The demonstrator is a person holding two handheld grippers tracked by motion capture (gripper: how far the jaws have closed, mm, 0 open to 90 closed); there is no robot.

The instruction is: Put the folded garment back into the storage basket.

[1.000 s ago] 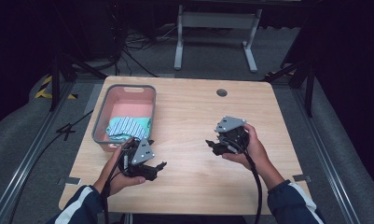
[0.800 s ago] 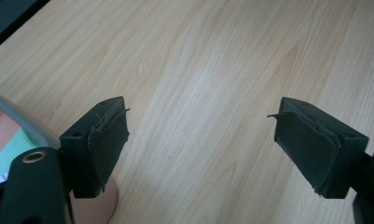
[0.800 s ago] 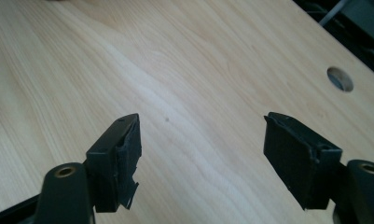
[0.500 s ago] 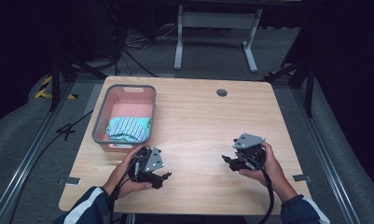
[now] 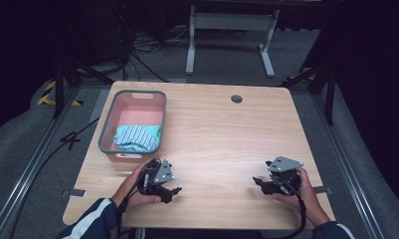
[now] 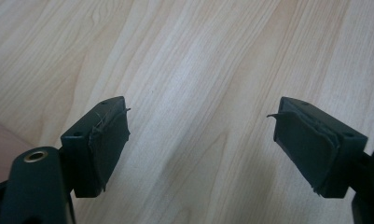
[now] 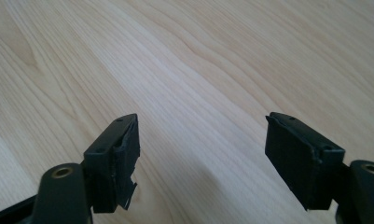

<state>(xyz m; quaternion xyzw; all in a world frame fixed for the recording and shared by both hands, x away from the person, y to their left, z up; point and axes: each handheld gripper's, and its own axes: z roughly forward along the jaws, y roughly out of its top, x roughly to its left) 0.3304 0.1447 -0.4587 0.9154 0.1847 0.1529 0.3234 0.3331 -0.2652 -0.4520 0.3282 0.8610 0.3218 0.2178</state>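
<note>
Lowering left claw (image 5: pixel 171 190), right claw (image 5: pixel 260 182) nearer edge

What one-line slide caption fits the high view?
Two open hand-held grippers, left gripper and right gripper, rest near the wooden table's front edge; a striped cloth lies in the pink plastic bin.

Striped cloth (image 5: pixel 136 137) partly hidden in basin (image 5: pixel 105 130) — forearms cut off

no readable text, labels, brands, numbers or signs anywhere
</note>
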